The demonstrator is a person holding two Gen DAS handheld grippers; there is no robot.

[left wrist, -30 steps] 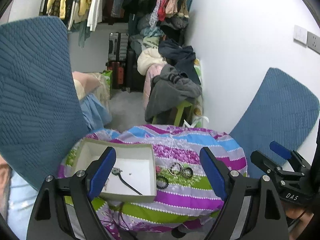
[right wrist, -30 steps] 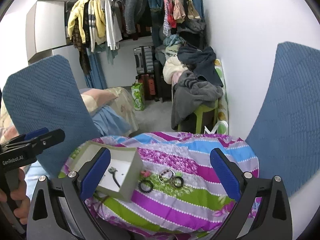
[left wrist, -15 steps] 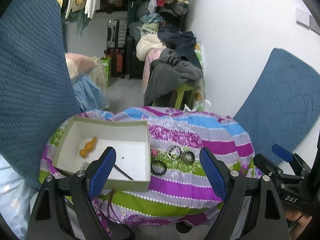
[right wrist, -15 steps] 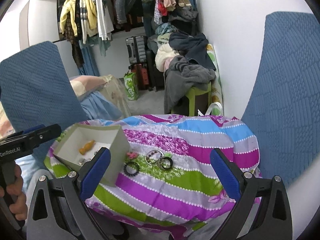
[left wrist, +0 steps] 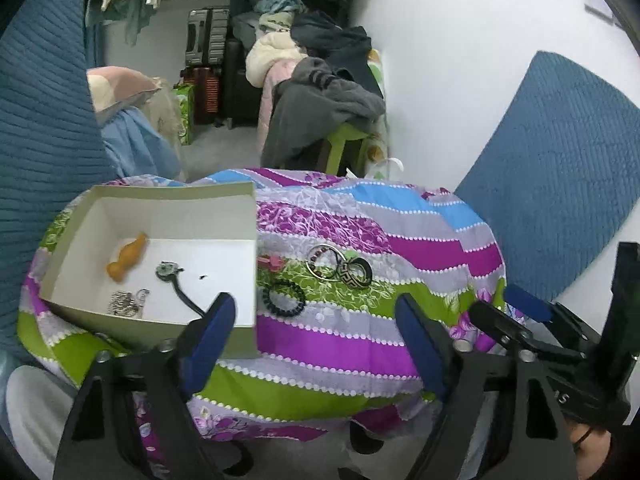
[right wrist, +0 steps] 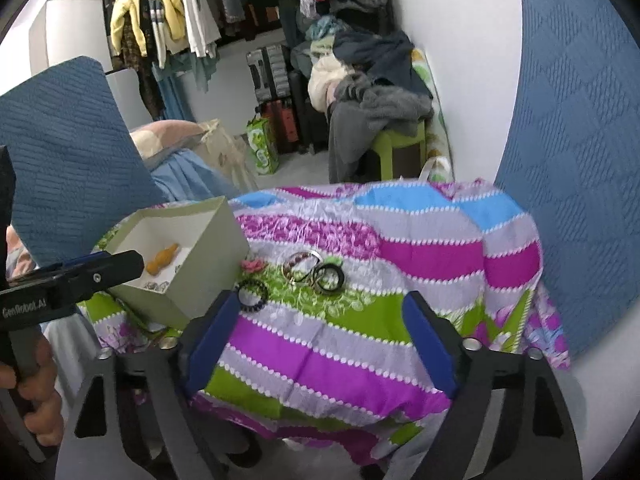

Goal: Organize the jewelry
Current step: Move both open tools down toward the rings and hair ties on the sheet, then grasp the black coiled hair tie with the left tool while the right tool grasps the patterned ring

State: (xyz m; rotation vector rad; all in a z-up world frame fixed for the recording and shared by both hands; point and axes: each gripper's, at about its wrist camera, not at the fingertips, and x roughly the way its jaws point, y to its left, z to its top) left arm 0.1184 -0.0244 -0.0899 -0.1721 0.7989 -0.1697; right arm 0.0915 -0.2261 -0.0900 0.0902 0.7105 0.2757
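An open white box point(left wrist: 240, 220) point(right wrist: 208, 264) stands on the left of a striped cloth-covered table point(left wrist: 360, 340) point(right wrist: 360, 344). It holds an orange piece point(left wrist: 128, 260) point(right wrist: 162, 258), a silver chain point(left wrist: 124, 304) and a pendant on a black cord point(left wrist: 172, 276). On the cloth beside it lie a pink clip point(left wrist: 272, 262) point(right wrist: 253, 265), a black beaded bracelet point(left wrist: 284, 300) point(right wrist: 252, 294), a thin metal bangle point(left wrist: 324, 260) point(right wrist: 300, 266) and a patterned black bangle point(left wrist: 356, 272) point(right wrist: 330, 276). My left gripper point(left wrist: 316, 332) and right gripper point(right wrist: 320, 328) are open, empty, above the near table edge.
Blue padded panels stand to the left point(left wrist: 40, 120) and right point(right wrist: 580, 120) of the table. A green stool piled with clothes point(left wrist: 320, 96) stands behind it by the white wall. Suitcases point(left wrist: 208, 40) and hanging clothes point(right wrist: 160, 28) fill the back.
Both grippers have moved forward and tilted down toward the table, so the box's inside and the jewelry show larger. Both stay open. Nothing on the table has moved.
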